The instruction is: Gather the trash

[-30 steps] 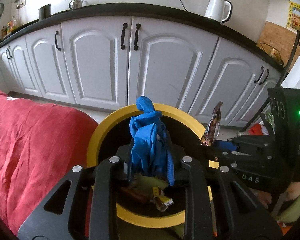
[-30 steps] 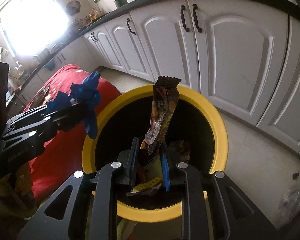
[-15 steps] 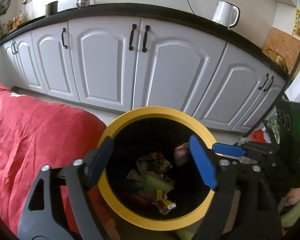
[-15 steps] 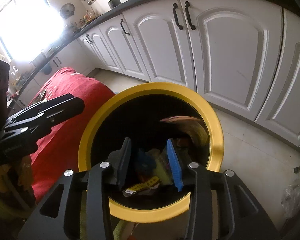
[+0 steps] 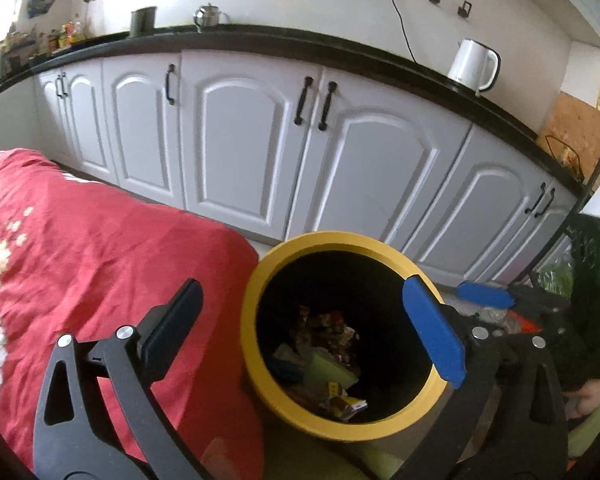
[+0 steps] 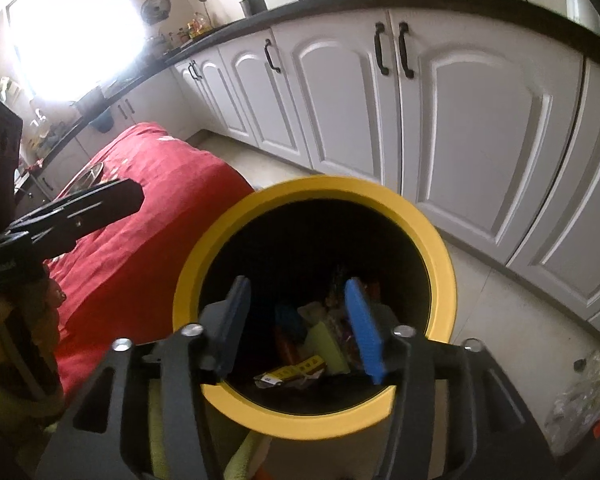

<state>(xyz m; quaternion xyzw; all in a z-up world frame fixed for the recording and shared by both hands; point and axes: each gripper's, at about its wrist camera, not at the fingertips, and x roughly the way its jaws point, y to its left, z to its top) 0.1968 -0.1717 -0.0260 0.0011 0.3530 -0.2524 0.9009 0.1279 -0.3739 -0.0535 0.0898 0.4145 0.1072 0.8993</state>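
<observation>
- We see the left claw spread wide and empty above the yellow bin; one finger sits over the red cloth
- Our right claw is parted and empty over the bin's mouth
- The trash, wrappers, lies at the bin's bottom

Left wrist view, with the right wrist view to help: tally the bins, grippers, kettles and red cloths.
yellow bin: 1
grippers: 2, left gripper and right gripper, jaws open
white kettle: 1
red cloth: 1
Total: 5
</observation>
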